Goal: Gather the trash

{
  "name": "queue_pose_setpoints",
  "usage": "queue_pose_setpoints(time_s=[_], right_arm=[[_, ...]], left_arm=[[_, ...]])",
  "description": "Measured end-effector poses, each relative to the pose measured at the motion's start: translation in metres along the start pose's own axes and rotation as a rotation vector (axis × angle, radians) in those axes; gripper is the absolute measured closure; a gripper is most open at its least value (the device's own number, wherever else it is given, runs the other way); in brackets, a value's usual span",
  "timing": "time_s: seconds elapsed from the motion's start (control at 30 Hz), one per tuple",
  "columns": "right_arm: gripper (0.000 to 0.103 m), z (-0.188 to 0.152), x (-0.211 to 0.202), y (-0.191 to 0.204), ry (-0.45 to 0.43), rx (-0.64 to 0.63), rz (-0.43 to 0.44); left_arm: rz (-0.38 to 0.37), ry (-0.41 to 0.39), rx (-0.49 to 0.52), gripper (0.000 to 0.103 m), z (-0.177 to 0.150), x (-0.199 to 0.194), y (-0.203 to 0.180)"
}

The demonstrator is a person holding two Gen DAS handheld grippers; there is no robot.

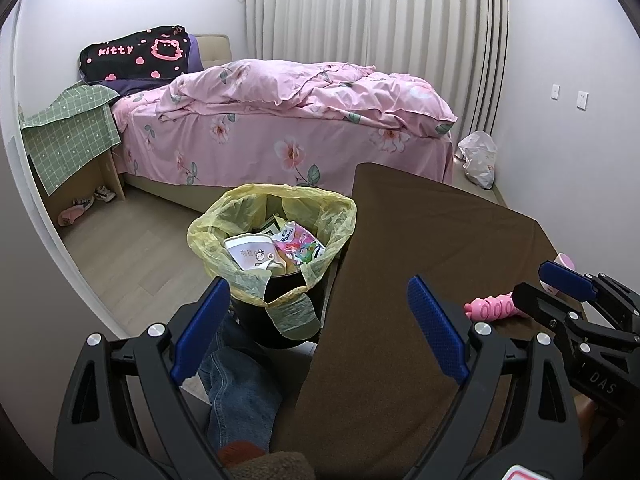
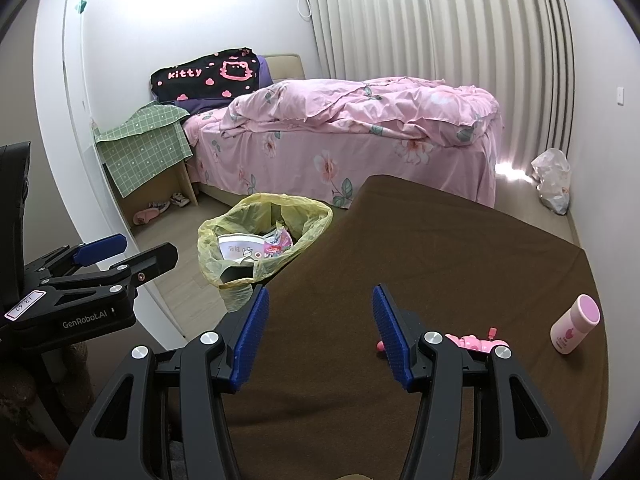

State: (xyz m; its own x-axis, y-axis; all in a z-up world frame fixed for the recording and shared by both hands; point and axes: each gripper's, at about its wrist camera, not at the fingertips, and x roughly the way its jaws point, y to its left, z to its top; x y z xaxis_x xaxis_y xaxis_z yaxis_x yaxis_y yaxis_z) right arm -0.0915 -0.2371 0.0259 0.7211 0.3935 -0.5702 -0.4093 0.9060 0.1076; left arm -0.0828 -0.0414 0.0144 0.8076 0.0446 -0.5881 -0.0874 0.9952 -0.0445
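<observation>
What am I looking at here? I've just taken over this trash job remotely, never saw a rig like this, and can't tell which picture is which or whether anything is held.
There is no robot arm: a person holds a two-finger clamp in each hand, each with a fisheye camera looking along its blue-padded fingers. One picture is from the left gripper, the other from the right gripper. Both are open and hold nothing. They hover over a table with a brown cloth. On it lie a pink toy, beside the right gripper, and a pink-capped bottle on its side. Beside the table stands a bin with a yellow liner, already holding a cup and wrappers. Behind is a pink bed.
</observation>
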Motion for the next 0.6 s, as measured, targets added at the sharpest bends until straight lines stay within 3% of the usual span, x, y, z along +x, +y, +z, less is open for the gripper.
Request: queue_pose_setpoints(time_s=[0.6], right_arm=[[0.052, 0.0011, -0.0010, -0.0044, -0.005, 0.006, -0.009]], left_arm=[[-0.028, -0.015, 0.021, 0.017, 0.0024, -0.0059, -0.0046]])
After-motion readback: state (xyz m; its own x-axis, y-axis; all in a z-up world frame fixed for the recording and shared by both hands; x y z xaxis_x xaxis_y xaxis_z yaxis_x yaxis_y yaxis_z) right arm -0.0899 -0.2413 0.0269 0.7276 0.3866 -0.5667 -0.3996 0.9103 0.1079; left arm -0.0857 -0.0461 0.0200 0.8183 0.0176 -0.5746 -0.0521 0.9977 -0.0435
